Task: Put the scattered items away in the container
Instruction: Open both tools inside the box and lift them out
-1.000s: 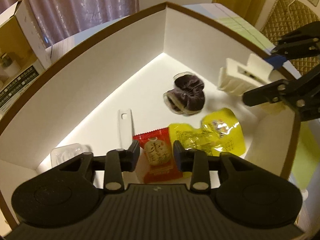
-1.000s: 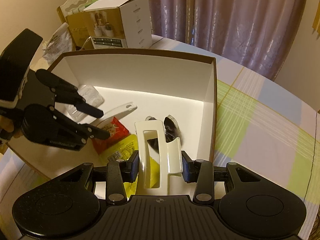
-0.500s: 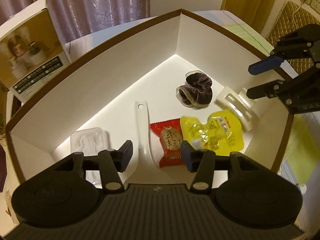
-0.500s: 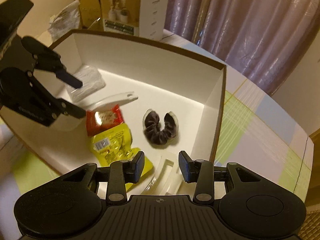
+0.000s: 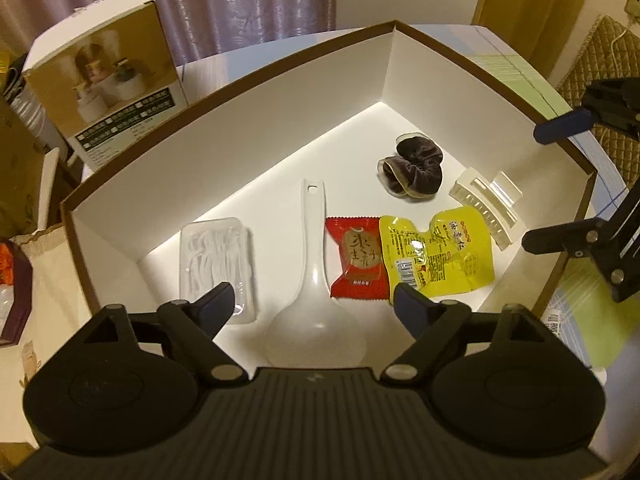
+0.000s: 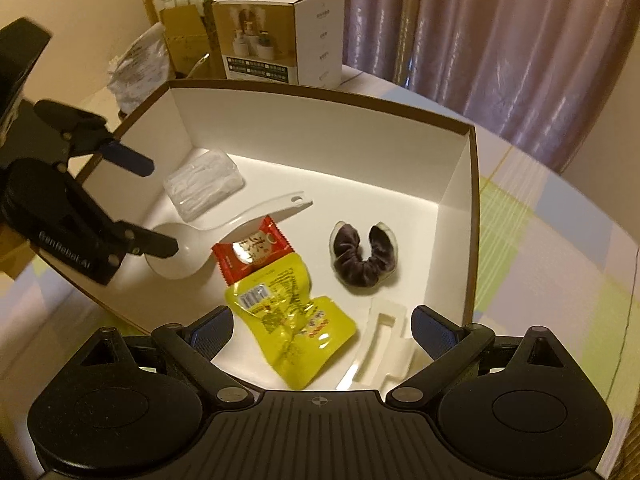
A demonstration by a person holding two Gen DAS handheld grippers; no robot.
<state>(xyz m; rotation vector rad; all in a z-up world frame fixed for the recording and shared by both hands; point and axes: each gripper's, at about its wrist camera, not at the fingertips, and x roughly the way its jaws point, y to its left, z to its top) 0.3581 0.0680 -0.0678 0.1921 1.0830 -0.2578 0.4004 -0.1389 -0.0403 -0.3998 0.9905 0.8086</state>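
Lying in the box (image 5: pixel 280 92), the clip (image 6: pixel 384 344) sits just ahead between the right gripper (image 6: pixel 320 326)'s wide-open, empty fingers; left gripper (image 5: pixel 312 304) likewise gapes empty.

Glossy plastic spoon (image 5: pixel 316 256), velvety scrunchie (image 5: pixel 412 168)

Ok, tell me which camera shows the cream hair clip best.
The left wrist view. There the hair clip lies whole and unobstructed in the box, teeth and hinge visible, beside the yellow packet. In the right wrist view it sits at the frame bottom, blurred, partly hidden behind the right claw.
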